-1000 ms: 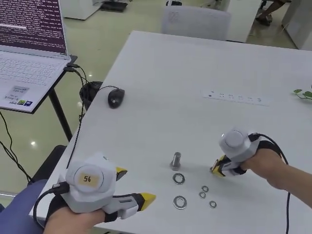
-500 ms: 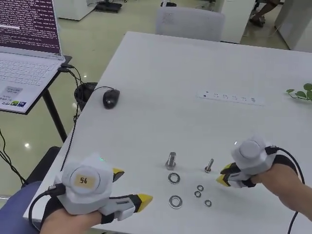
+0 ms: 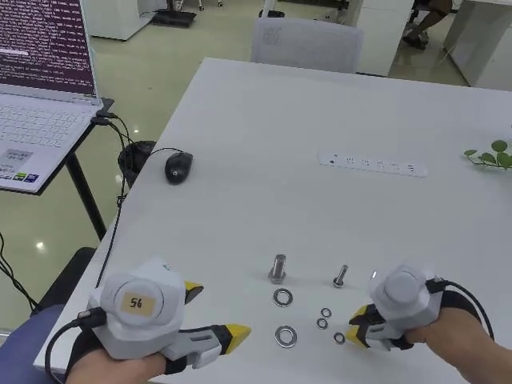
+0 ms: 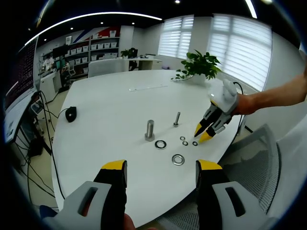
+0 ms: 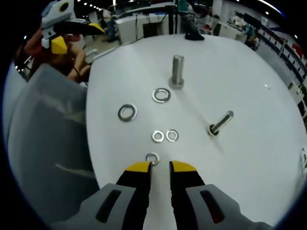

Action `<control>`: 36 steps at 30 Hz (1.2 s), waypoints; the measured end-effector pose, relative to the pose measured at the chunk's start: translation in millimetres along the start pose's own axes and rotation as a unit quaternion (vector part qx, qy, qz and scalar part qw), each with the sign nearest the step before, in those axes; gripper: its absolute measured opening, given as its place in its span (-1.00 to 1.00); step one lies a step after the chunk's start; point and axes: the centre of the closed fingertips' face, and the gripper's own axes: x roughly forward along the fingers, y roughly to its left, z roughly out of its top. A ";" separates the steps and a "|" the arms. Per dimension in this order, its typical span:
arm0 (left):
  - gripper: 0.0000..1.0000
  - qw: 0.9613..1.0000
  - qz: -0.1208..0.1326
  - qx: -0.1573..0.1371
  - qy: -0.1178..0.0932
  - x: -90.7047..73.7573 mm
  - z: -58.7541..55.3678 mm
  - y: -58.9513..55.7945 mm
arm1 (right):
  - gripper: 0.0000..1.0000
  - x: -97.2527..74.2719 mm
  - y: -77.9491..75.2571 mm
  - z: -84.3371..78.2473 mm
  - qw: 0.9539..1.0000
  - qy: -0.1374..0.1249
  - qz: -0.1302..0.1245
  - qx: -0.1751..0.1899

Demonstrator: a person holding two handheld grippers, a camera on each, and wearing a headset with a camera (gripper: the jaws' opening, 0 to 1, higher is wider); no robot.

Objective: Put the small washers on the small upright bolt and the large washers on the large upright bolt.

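Five washers (image 3: 286,335) loose on tabletop (image 3: 320,120) beside two upright bolts (image 3: 278,268), right fingers (image 5: 139,168) narrowly parted at nearest washer (image 5: 152,157), left fingers (image 4: 115,166) spread wide.

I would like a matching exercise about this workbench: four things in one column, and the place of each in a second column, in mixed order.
Things:
1. large bolt
2. small bolt
3. mouse
4. power strip

Places, as the head view shows them:
A. near the left edge of the table
B. just behind a large washer
C. far beyond both bolts
D. behind the small washers, near the right gripper

Pairs: 1-B, 2-D, 3-A, 4-C.
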 end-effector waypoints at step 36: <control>0.13 1.000 0.003 -0.005 -0.003 0.0 -0.4 -0.4 | -0.72 10.4 9.2 1.4 0.996 0.029 0.008 -0.082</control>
